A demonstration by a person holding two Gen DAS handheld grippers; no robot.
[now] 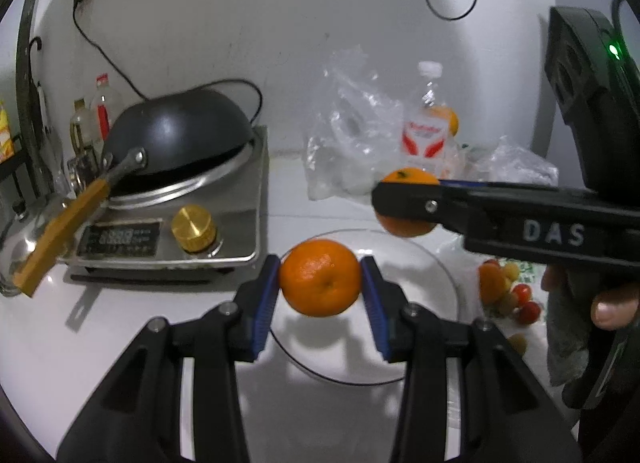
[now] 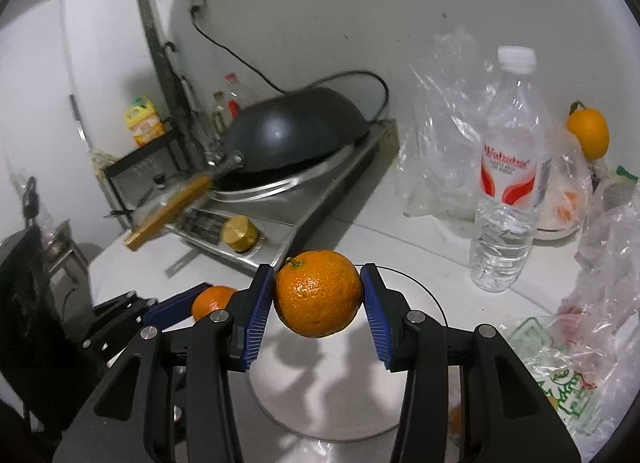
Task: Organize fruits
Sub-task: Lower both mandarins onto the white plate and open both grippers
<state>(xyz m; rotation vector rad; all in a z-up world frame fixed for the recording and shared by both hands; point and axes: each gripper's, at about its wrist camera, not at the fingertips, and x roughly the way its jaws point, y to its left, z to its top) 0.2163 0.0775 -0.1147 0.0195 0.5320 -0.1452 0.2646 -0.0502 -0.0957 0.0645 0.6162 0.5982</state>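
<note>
White counter (image 1: 120,343); each claw clamps an orange; right claw (image 2: 319,295) marked "DAS".

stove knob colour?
Brass-gold, on the stove front; the knob shows best in the left wrist view.

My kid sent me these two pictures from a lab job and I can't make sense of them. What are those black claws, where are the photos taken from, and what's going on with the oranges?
The claws are hand-held grippers, one in each of a person's hands; no robot arm is involved. Each carries a wide-angle camera looking along its own two fingers, so there is one picture per gripper.

In the left view, the left gripper pinches an orange between blue pads, above a glass plate. The right gripper enters from the side holding a second orange.

The right view shows that second orange close up, with the left gripper beside it.

On the white counter stand a stove with an upturned wok, a water bottle, plastic bags and small fruits.
</note>
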